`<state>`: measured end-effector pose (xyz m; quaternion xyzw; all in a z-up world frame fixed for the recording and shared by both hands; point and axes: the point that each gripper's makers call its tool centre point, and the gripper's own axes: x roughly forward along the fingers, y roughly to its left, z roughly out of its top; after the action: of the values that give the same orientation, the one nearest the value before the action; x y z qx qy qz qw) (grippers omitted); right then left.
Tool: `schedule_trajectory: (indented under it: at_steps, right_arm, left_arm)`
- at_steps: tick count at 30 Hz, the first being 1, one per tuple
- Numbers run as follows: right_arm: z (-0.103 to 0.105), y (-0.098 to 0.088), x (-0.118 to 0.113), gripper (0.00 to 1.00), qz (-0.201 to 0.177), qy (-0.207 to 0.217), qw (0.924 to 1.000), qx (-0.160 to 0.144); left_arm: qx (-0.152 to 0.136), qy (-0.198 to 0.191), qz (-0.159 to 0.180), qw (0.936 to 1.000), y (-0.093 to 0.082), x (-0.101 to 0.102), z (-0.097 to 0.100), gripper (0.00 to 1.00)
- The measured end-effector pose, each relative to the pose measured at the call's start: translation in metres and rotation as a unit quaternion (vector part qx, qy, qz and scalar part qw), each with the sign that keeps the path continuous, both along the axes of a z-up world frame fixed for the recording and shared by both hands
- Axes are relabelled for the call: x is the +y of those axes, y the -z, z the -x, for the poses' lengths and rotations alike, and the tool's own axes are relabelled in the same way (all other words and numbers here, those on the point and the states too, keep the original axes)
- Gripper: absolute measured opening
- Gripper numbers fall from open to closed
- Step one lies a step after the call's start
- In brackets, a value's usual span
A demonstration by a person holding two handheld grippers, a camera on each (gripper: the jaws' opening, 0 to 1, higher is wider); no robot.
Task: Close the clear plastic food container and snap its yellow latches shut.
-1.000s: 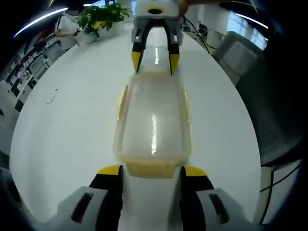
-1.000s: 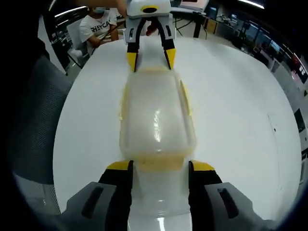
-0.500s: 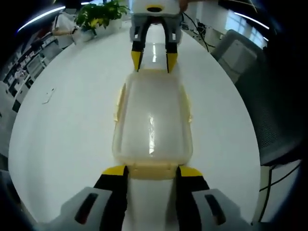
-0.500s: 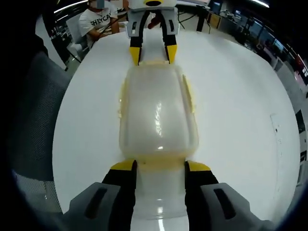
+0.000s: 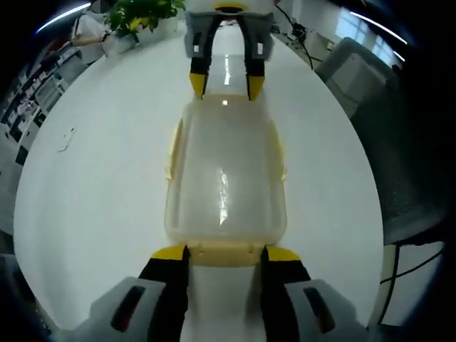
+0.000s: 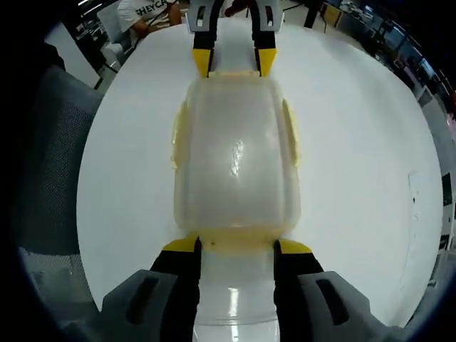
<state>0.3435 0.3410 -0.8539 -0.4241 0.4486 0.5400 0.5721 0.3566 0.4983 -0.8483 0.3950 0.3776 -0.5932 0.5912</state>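
Clear plastic with yellow trim: the food container (image 5: 225,174) lies lid-on in the middle of the white bench (image 5: 100,185) in the left gripper view, its long axis running away from the camera. The left gripper (image 5: 224,254) has its yellow-tipped jaws parted at the near short end, one on each side of the yellow end latch (image 5: 225,253); whether they touch it cannot be told. At the far short end the right gripper (image 5: 225,84) faces in, jaws parted at that edge. Yellow side latches (image 5: 172,149) lie along the long sides. A potted plant (image 5: 139,13) stands at the far edge of the bench, and a grey chair (image 5: 356,71) is beside it.

From the right gripper view, the same container (image 6: 235,153) lies lengthwise on the bench (image 6: 356,164). The right gripper (image 6: 235,248) is spread open, its jaws bracketing the near latch (image 6: 235,244) and closed on nothing. Opposite, the left gripper (image 6: 235,63) sits at the far edge with jaws apart. A seated person (image 6: 146,11) shows beyond the bench, and a mesh chair (image 6: 53,157) stands alongside.
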Motion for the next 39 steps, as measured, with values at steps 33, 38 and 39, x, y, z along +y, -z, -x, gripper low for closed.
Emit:
schedule_trajectory:
  at_steps: [33, 38, 39]
  right_arm:
    - [-0.002, -0.002, -0.003, 0.36, -0.024, -0.003, 0.9997, -0.004]
    - [-0.002, -0.015, 0.003, 0.36, -0.061, -0.001, 0.998, -0.017]
    - [0.001, -0.017, 0.004, 0.36, -0.065, -0.002, 0.9978, -0.011]
  left_arm:
    - [0.003, -0.027, -0.003, 0.9996, 0.0, 0.003, -0.001, 0.32]
    - [-0.005, -0.034, -0.007, 0.9994, -0.011, 0.01, 0.001, 0.33]
    - [-0.005, -0.033, -0.005, 0.9994, -0.016, 0.009, 0.005, 0.33]
